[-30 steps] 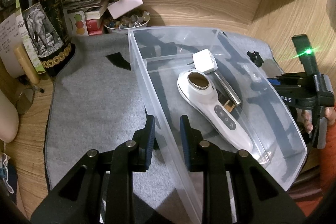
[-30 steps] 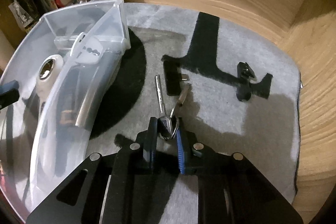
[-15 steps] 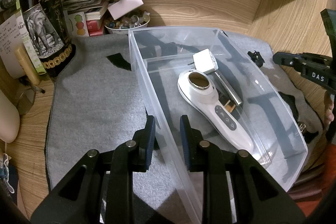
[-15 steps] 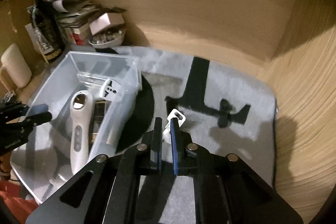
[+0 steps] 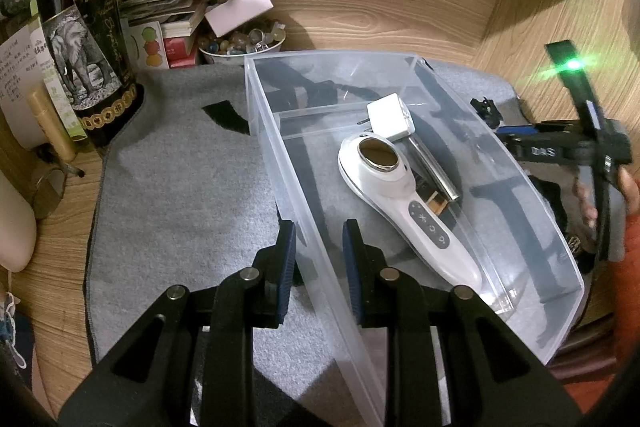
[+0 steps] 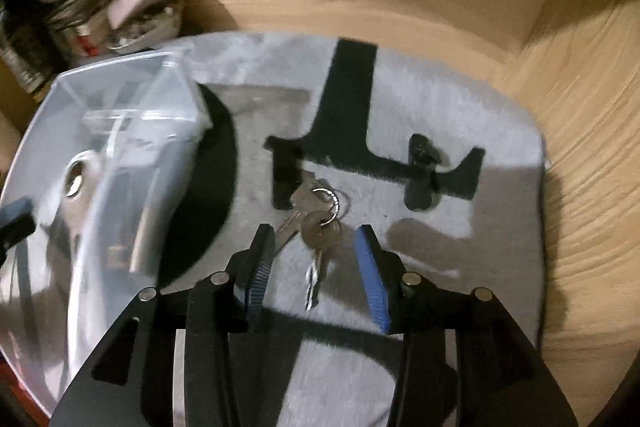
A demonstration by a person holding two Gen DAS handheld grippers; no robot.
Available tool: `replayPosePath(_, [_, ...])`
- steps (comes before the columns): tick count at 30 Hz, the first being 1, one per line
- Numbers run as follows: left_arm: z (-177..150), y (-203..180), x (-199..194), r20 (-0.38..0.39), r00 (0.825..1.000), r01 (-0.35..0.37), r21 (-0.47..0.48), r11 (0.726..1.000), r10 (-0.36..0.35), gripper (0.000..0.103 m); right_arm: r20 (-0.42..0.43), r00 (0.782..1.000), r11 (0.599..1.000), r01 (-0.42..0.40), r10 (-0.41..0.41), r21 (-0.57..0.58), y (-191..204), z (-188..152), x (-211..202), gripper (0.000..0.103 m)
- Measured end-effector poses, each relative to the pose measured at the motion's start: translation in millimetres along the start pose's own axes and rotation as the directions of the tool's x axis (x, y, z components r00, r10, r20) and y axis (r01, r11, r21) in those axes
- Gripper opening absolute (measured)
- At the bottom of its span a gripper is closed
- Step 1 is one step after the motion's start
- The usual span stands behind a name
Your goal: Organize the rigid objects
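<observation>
A clear plastic bin (image 5: 280,147) stands on a grey mat (image 5: 180,187). It holds a white handheld device (image 5: 400,199), a white cube adapter (image 5: 390,117) and a metal bar (image 5: 434,167). My left gripper (image 5: 319,247) straddles the bin's near wall, jaws narrowly apart, not pressing it. My right gripper (image 6: 318,263) is open, low over the mat. A bunch of keys (image 6: 316,219) lies on the mat between its fingertips. A small black clip (image 6: 420,163) lies farther right. The bin also shows at the left of the right wrist view (image 6: 120,99).
A dark wine bottle (image 5: 84,39), papers, boxes and a bowl of small stones (image 5: 244,41) crowd the back left corner. Wooden walls close off the back and right. The right gripper's body and the hand holding it (image 5: 592,163) are just right of the bin.
My right gripper lifted the keys, came back down and opened; the keys now lie loose on the mat. The left gripper has not moved.
</observation>
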State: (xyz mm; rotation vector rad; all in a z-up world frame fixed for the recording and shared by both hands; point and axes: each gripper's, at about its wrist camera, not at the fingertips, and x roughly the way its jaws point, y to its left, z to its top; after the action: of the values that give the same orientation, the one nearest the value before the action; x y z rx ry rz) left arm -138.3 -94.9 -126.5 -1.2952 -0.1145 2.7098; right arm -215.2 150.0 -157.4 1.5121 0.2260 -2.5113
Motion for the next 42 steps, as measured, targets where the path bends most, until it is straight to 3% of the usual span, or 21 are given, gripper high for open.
replayPosePath(6, [-0.2,-0.9,0.3,-0.003,1.000,0.003,0.004,1.000,-0.003,0.024,-0.022,1.000,1.000,-0.016,0.016,0.013,-6.1,4.4,15.4,0.038])
replayPosePath(11, [-0.3,-1.1,0.2,-0.002,1.000,0.002,0.003,1.000,-0.002,0.024,-0.018,1.000,0.999,-0.020,0.019,-0.033,2.4,-8.3,8.3,0.015])
replayPosePath(15, [0.2,-0.5,0.3,-0.002,1.000,0.000,0.005,1.000,0.000,0.024,-0.002,1.000,0.998,0.022,-0.022,-0.061,11.1,-22.0,-0.3,0.013])
replayPosePath(21, [0.3,-1.6,-0.4,-0.001,1.000,-0.001,0.003,1.000,0.001,0.024,0.027,1.000,0.999,0.014,-0.013,-0.045,11.5,-36.7,-16.5,0.007])
replayPosePath(25, [0.7,-2.4,-0.4,0.000,1.000,-0.004,0.002,1.000,0.004,0.024,0.060,0.998,0.998,0.006,-0.003,-0.058,12.9,-42.3,-32.6,0.007])
replayPosePath(30, [0.9,-3.0,-0.4,0.001,1.000,-0.004,0.003,1.000,0.004,0.024,0.015,1.000,0.998,-0.006,0.007,-0.069,13.6,-40.1,-28.5,0.009])
replayPosePath(31, [0.9,-2.5,-0.4,0.000,1.000,-0.003,0.000,1.000,0.003,0.024,0.008,1.000,0.998,0.005,-0.005,-0.068,13.0,-38.7,-25.0,0.013])
replayPosePath(33, [0.6,-2.1,-0.3,0.000,1.000,-0.001,-0.001,1.000,0.001,0.024,-0.003,1.000,0.998,0.007,-0.007,-0.057,10.0,-37.6,-18.7,0.040])
replayPosePath(35, [0.8,-1.9,-0.5,0.000,1.000,0.000,-0.001,1.000,0.000,0.024,-0.017,1.000,0.999,0.011,-0.012,-0.052,6.7,-32.0,-6.8,0.048])
replayPosePath(40, [0.8,-1.5,-0.5,0.000,1.000,-0.001,0.001,1.000,0.001,0.024,-0.038,0.999,0.999,-0.032,0.031,-0.010,-4.0,-19.8,12.8,0.047])
replayPosePath(42, [0.7,-1.9,-0.5,0.000,1.000,0.000,0.000,1.000,0.000,0.024,-0.033,0.999,0.999,-0.029,0.029,-0.018,-2.3,-18.0,13.7,0.037])
